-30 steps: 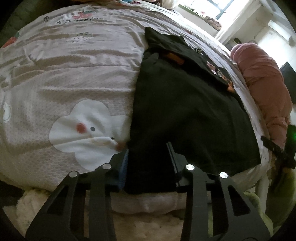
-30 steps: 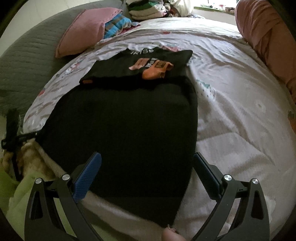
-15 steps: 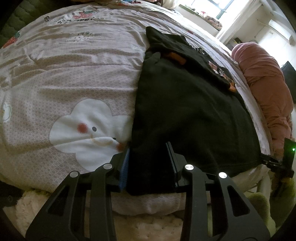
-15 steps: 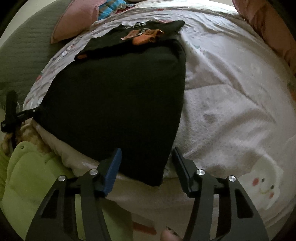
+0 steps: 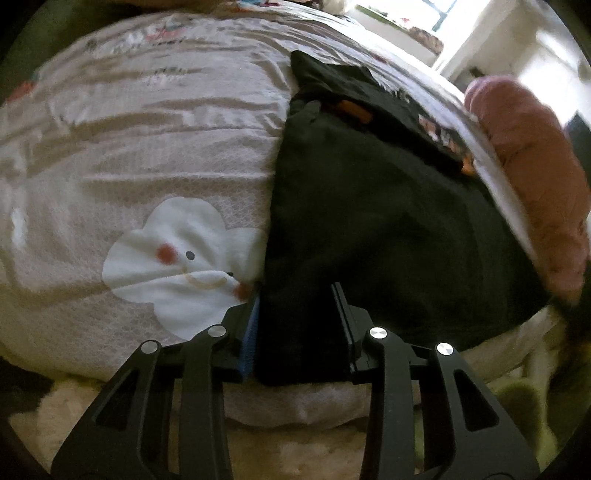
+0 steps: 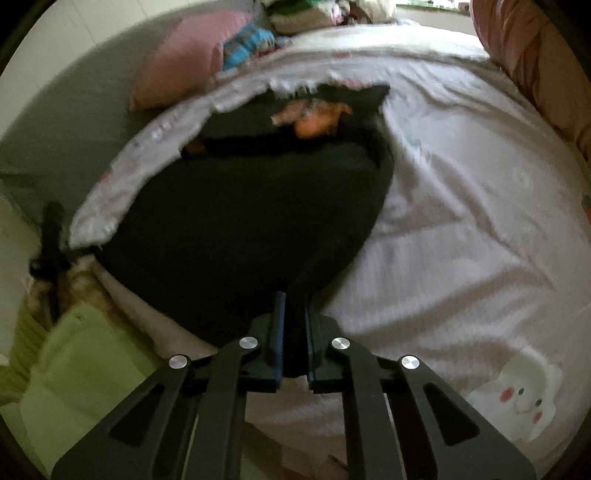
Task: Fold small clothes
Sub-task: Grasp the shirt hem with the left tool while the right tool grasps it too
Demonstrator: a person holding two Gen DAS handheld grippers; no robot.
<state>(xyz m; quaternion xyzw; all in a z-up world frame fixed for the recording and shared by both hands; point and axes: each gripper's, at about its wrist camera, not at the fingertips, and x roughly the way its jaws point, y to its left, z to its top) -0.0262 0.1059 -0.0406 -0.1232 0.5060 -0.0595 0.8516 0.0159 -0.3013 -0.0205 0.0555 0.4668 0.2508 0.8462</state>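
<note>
A black garment [image 5: 388, 206] with an orange print at its far end lies spread on the bed. My left gripper [image 5: 295, 295] straddles the garment's near left corner, its jaws still a hand's width apart with the black cloth between them. In the right wrist view the same garment [image 6: 251, 221] fills the middle. My right gripper [image 6: 293, 306] is shut on the garment's near right corner, the cloth pinched between the blue pads [image 6: 279, 325].
The pale pink quilt [image 5: 147, 140] with a white cloud face [image 5: 177, 258] covers the bed. A pink bundle [image 5: 535, 177] lies along the far side. Pink pillow [image 6: 184, 62] and stacked clothes [image 6: 295, 14] sit at the head. Green cloth [image 6: 85, 369] hangs below the bed edge.
My right gripper moved onto the garment's near corner and closed on it, from wide open to shut. My left gripper stayed at the other corner, its jaws narrowing slightly.
</note>
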